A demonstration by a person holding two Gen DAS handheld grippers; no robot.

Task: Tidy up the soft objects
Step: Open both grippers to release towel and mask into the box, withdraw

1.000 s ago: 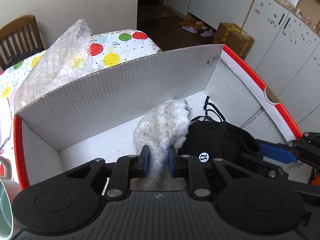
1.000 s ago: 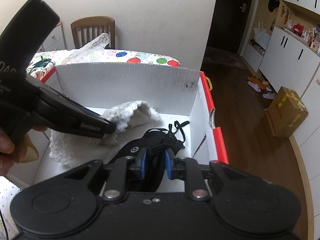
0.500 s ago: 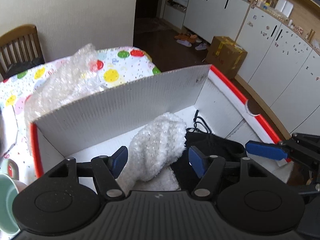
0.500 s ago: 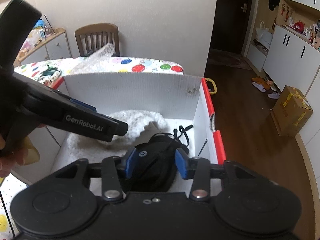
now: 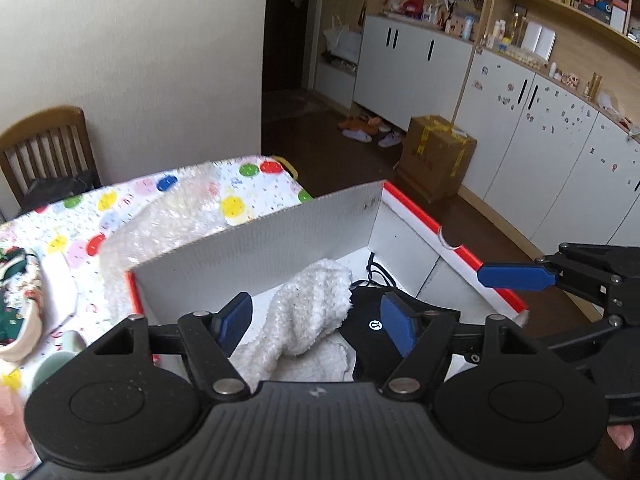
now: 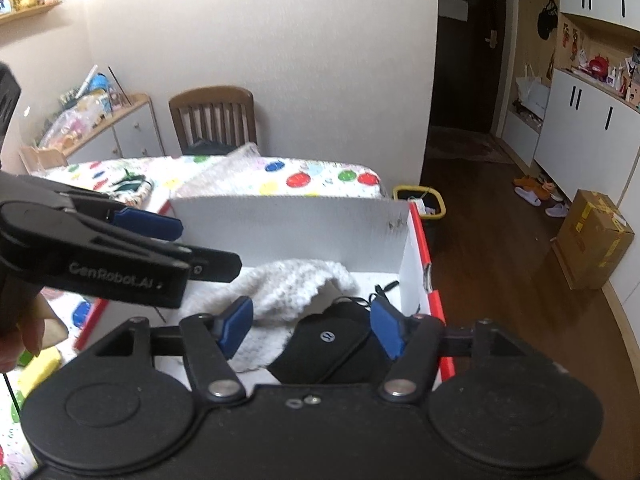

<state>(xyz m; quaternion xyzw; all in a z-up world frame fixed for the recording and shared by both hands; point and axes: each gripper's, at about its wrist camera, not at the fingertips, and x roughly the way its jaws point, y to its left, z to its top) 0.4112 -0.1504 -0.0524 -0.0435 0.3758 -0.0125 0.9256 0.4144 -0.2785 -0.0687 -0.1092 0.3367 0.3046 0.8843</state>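
On the desk point(image 5: 240, 184), bubble wrap point(image 5: 168, 224) is lying beyond the cardboard box's point(image 5: 280, 236) far wall. The left gripper point(image 5: 316, 322) is hovering released over the white fleece point(image 5: 304, 312), its length running near-to-far. The right gripper point(image 6: 310, 326), equally unclenched (nothing held), is hanging over the black pouch point(image 6: 332, 344) beside the right wall.

Soft, even indoor daylight; strong fisheye distortion.
Walls and cabinets point(image 5: 532, 152) bow toward frame edges; corners vignette black; the doorway point(image 6: 460, 80) stays dark; bubble wrap point(image 5: 168, 224) appears motion-blurred.
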